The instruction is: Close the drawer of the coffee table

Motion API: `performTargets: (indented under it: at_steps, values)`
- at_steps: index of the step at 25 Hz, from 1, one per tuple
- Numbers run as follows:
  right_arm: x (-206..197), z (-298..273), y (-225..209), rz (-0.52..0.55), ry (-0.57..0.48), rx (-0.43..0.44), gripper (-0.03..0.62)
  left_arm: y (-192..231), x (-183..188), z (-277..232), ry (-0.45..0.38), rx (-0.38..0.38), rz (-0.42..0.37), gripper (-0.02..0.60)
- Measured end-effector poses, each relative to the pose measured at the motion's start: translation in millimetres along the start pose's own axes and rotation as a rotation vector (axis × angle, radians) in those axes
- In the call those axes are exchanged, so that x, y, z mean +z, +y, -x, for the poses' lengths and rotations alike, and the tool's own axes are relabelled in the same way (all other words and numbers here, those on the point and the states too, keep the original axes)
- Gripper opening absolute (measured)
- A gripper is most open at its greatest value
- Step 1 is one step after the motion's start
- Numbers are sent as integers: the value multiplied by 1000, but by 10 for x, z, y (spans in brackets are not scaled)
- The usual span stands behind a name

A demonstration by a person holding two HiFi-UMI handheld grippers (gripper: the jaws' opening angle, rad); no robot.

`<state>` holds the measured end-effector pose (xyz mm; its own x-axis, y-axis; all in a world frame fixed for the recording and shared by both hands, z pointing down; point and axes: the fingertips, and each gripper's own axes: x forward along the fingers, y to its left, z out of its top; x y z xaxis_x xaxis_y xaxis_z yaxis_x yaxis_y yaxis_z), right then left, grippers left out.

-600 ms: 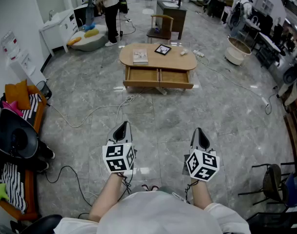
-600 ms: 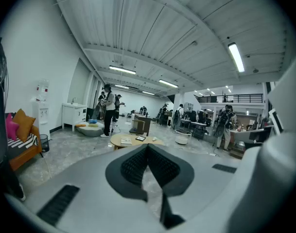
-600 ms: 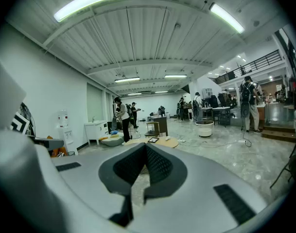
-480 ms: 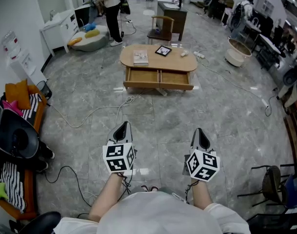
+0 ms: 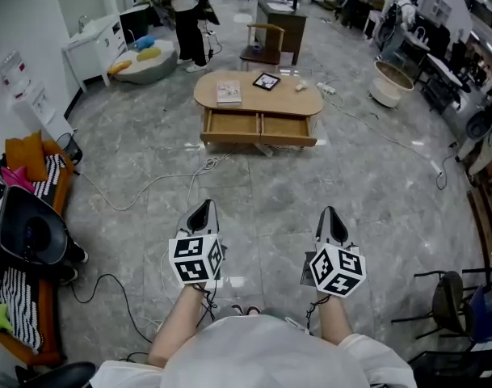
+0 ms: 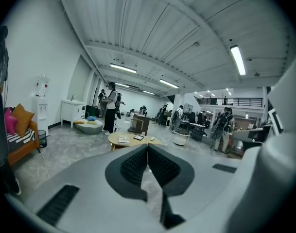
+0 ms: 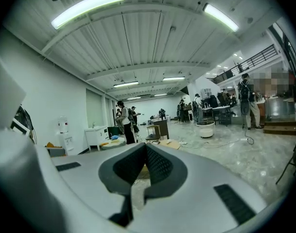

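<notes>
An oval wooden coffee table (image 5: 288, 101) stands far ahead on the grey marble floor, with its two front drawers (image 5: 258, 127) pulled out. A book (image 5: 229, 94) and a dark tablet (image 5: 267, 81) lie on its top. My left gripper (image 5: 202, 211) and right gripper (image 5: 331, 215) are held side by side well short of the table, both shut with nothing between the jaws. The table top (image 6: 119, 143) shows small beyond the left jaws, and a strip of it (image 7: 169, 144) beyond the right jaws.
White cables (image 5: 161, 183) trail over the floor between me and the table. A sofa with cushions (image 5: 31, 176) and a black chair (image 5: 23, 225) stand at the left. Behind the table are a chair (image 5: 264, 43), a desk (image 5: 281, 18) and a person (image 5: 189, 18). A stool (image 5: 452, 297) stands at the right.
The view has shifted a little toward the table. The person behind it has stepped slightly to the right. Both grippers stay shut and level.
</notes>
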<state>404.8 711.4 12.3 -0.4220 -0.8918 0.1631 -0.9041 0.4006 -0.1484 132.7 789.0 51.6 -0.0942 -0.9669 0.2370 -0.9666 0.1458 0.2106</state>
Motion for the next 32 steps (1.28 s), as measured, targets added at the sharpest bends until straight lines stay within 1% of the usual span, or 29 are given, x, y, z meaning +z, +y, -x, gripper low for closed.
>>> performTargets:
  at_steps: [3, 6, 10, 15, 19, 21, 23, 27, 29, 32]
  values:
    - [37, 9, 3, 8, -4, 9, 3, -27, 34, 20, -5, -3, -1, 5]
    - [57, 11, -1, 25, -8, 14, 38, -77, 73, 29, -13, -15, -7, 60]
    - [55, 13, -18, 29, -19, 22, 74, -130, 100, 32, -27, -30, -6, 111]
    - [58, 29, -15, 23, -21, 41, 116, -179, 118, 55, -31, -52, -1, 207]
    - [74, 57, -1, 25, -20, 43, 157, -194, 133, 101, -29, -58, -5, 255]
    - [67, 81, -8, 29, -21, 43, 176, -209, 116, 124, -29, -62, -6, 289]
    - [50, 105, -2, 34, -20, 44, 200, -213, 90, 147, -27, -68, -7, 322]
    - [9, 127, 37, 50, -12, 42, 272, -183, 55, 180, -20, -73, -8, 373]
    - [-4, 137, 36, 54, -11, 38, 306, -182, 38, 189, -17, -74, -8, 390]
    - [6, 163, 24, 59, -12, 32, 338, -188, 38, 207, -14, -71, -7, 419]
